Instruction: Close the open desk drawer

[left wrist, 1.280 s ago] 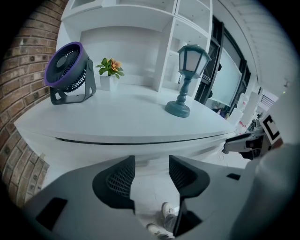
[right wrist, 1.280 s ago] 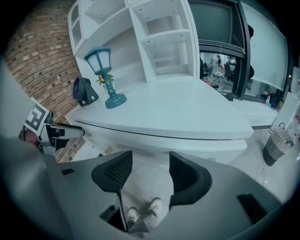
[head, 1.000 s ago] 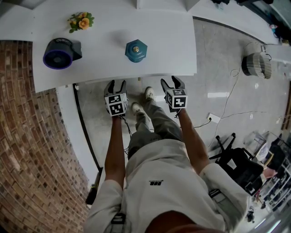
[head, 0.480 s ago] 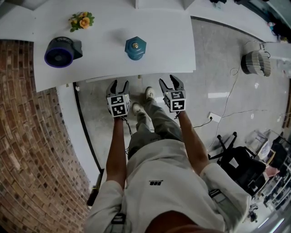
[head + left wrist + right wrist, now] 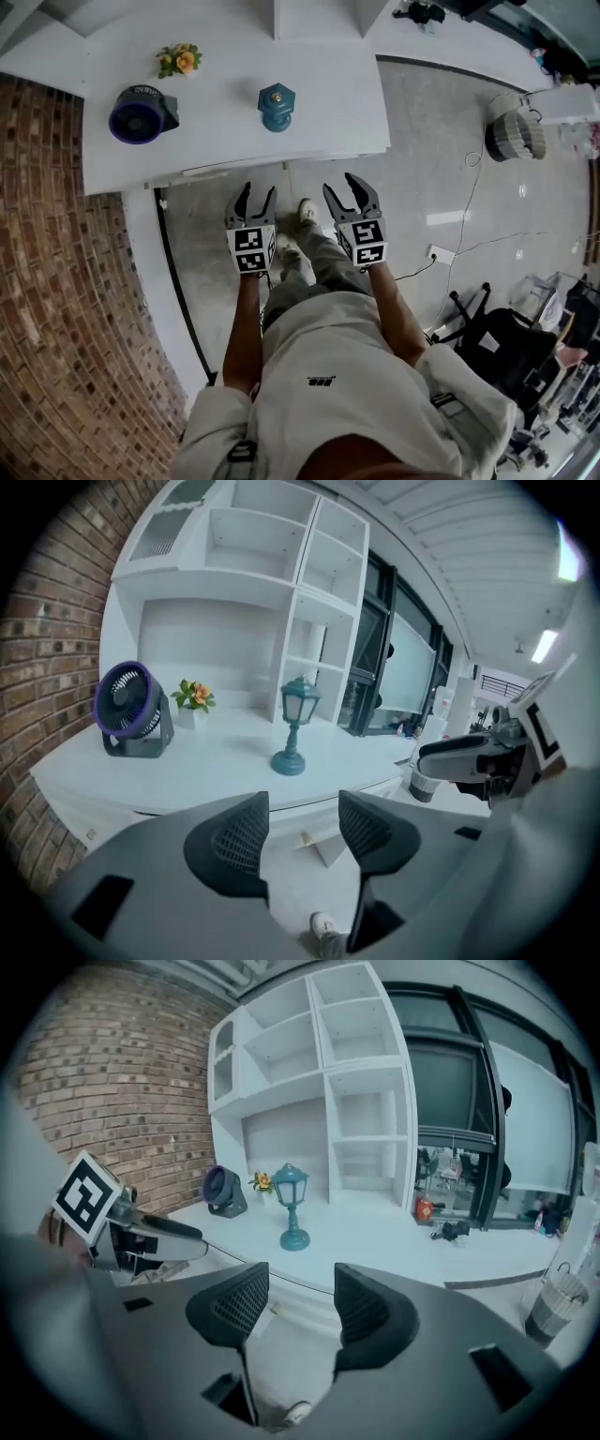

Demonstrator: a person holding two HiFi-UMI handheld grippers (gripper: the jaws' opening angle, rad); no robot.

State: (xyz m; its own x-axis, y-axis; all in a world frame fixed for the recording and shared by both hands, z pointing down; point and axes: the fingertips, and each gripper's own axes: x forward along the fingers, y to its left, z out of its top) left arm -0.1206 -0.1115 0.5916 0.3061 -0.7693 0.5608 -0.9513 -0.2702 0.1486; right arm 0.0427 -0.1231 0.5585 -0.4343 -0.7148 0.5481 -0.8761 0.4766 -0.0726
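The white desk (image 5: 234,84) fills the top of the head view. Its drawer front (image 5: 253,166) shows as a narrow white strip lying close under the desk's front edge. I cannot tell whether a gap remains. My left gripper (image 5: 255,194) hangs just short of that edge, open and empty. The right gripper (image 5: 345,190) is beside it, also open and empty, a little back from the edge. In the left gripper view the gripper (image 5: 302,832) frames the drawer front (image 5: 292,819) between its jaws. The right gripper (image 5: 300,1307) looks at the same front (image 5: 292,1309).
A purple fan (image 5: 141,114), a small pot of orange flowers (image 5: 180,60) and a teal lantern (image 5: 276,105) stand on the desk. A brick wall (image 5: 47,281) runs along the left. White shelves (image 5: 272,564) rise behind the desk. A bin (image 5: 514,136) and cables lie on the floor at right.
Both grippers have drawn back a little from the desk's front edge towards the person. They stay open. The desk now lies slightly farther off in the head view.
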